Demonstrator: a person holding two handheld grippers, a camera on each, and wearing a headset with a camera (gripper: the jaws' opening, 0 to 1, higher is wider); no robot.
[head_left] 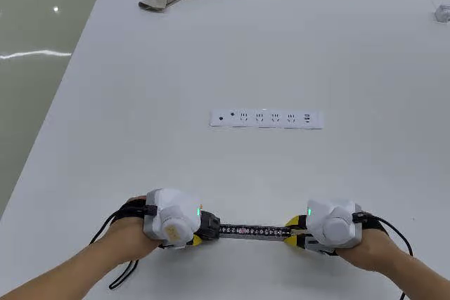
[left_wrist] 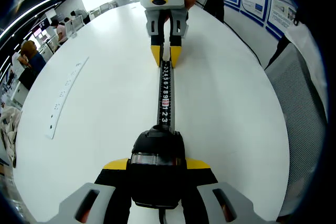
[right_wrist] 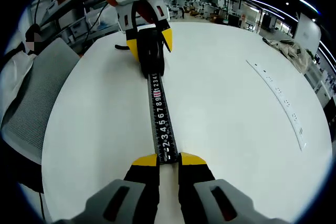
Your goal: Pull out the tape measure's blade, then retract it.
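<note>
Tape measure (head_left: 239,230), head view: stretched side to side near the front edge of the white table (head_left: 281,54), its black case (head_left: 209,226) at the left gripper (head_left: 204,229) and the free end of the blade (head_left: 256,231) at the right gripper (head_left: 290,232); the power strip (head_left: 266,118) lies well beyond.
Left gripper view: jaws clamped on the case (left_wrist: 157,163); the blade (left_wrist: 165,90) runs straight ahead to the right gripper (left_wrist: 166,57).
Right gripper view: yellow-tipped jaws drawn close, pinching the blade tip (right_wrist: 167,153); the numbers climb towards the case (right_wrist: 150,51).
Axis: blade, case and both grippers share one line.
Stage, as I judge it: a short length is out; pulling means parting the hands along that line, and retracting means bringing the right one back.
</note>
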